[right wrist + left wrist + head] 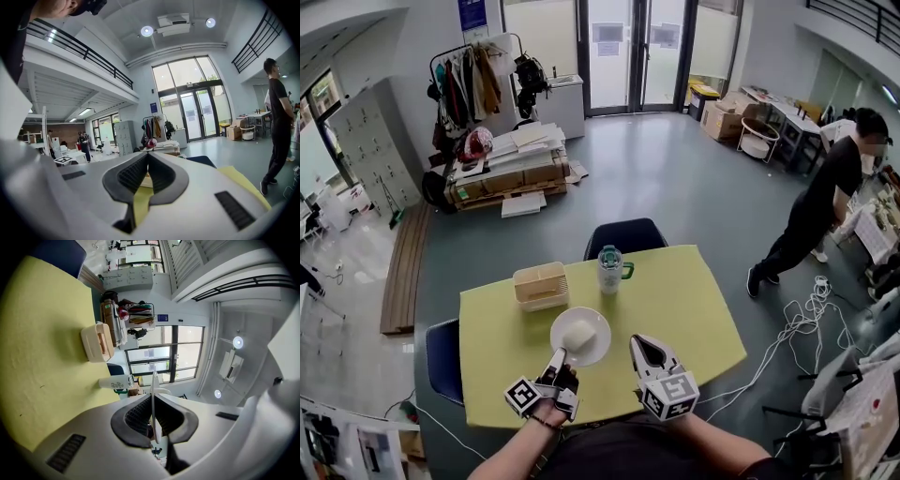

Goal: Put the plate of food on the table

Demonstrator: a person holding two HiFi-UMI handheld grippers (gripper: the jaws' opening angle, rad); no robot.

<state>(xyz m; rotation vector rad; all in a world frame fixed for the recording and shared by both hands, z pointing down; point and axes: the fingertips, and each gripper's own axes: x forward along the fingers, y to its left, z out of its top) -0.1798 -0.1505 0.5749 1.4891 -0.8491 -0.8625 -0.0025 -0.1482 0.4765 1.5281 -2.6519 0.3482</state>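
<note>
plate (601, 344) pinched by left hand-held gripper (560, 357), rolled sideways; right hand-held gripper (639, 343) closed, empty

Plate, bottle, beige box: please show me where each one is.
plate (600, 350): head view, bare rim at right.
bottle (610, 277): head view, middle of body.
beige box (542, 302): head view, front wall.

My left gripper (559, 357) and right gripper (639, 343) are white shells with black ribbed pads (139, 416) (each bears a black-and-white marker cube (667, 394)); my top (628, 456) is dark.
</note>
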